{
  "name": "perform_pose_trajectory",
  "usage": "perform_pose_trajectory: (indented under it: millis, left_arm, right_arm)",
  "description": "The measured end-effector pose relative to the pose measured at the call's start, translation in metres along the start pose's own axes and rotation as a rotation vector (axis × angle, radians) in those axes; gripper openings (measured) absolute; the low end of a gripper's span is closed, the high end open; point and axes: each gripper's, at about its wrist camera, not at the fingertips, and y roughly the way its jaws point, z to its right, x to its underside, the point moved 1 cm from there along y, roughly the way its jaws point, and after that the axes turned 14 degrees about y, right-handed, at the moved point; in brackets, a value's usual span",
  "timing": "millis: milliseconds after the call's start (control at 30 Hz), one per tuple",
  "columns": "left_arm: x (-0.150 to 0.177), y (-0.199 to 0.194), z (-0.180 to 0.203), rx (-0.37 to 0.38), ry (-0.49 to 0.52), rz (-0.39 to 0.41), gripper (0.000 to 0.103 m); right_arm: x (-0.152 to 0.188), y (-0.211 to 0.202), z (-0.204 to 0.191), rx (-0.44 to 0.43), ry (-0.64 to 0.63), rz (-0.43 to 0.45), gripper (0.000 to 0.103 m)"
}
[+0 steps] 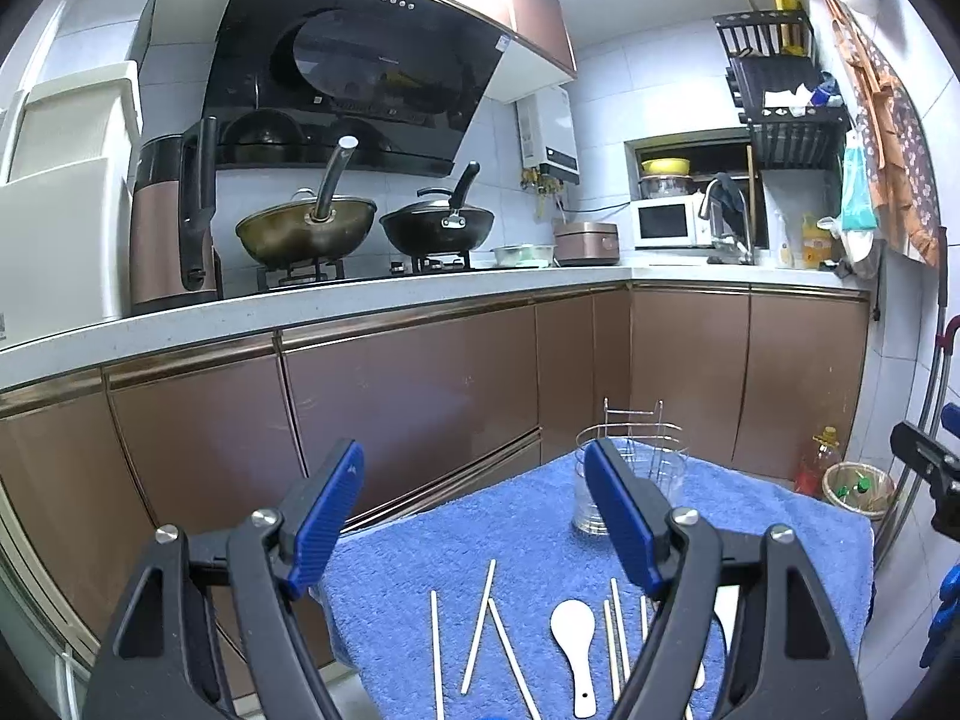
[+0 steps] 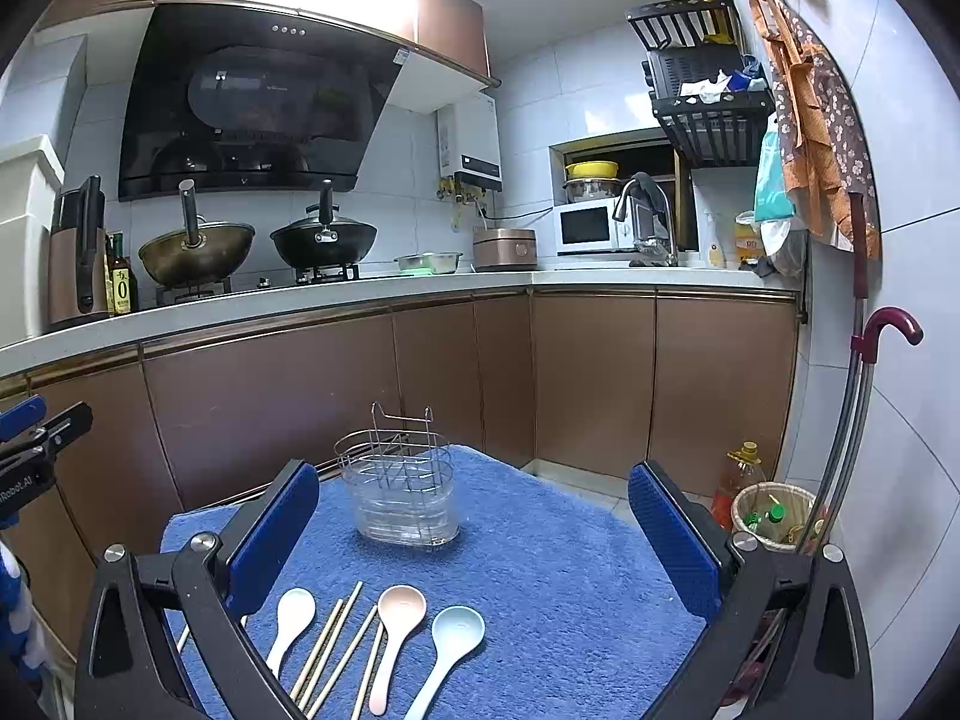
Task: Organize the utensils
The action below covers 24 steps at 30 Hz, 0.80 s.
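A blue towel (image 2: 540,564) covers a small table. At its far end stands a clear utensil holder (image 2: 401,495) with a wire rack inside, also seen as the holder (image 1: 666,474) in the left wrist view. Near the front lie a white spoon (image 2: 291,621), a pink spoon (image 2: 393,630), a pale blue spoon (image 2: 447,648) and several chopsticks (image 2: 336,648). The left view shows a white spoon (image 1: 575,636) and chopsticks (image 1: 480,630). My left gripper (image 1: 474,510) hangs open above them. My right gripper (image 2: 474,534) is open too, with nothing between its fingers.
Brown cabinets (image 2: 300,408) and a white counter (image 2: 300,300) with two woks (image 2: 198,249) run behind the table. A bin (image 2: 774,516) and an oil bottle (image 2: 741,480) stand on the floor at right, beside an umbrella (image 2: 864,396).
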Motion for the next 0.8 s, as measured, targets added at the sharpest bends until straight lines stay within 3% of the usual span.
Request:
perform_pose_trajectory:
  millis: [800]
  left_arm:
    - [0.006, 0.017, -0.002, 0.023, -0.009, -0.054, 0.075]
  right_arm:
    - [0.002, 0.007, 0.006, -0.032, 0.011, -0.031, 0.103]
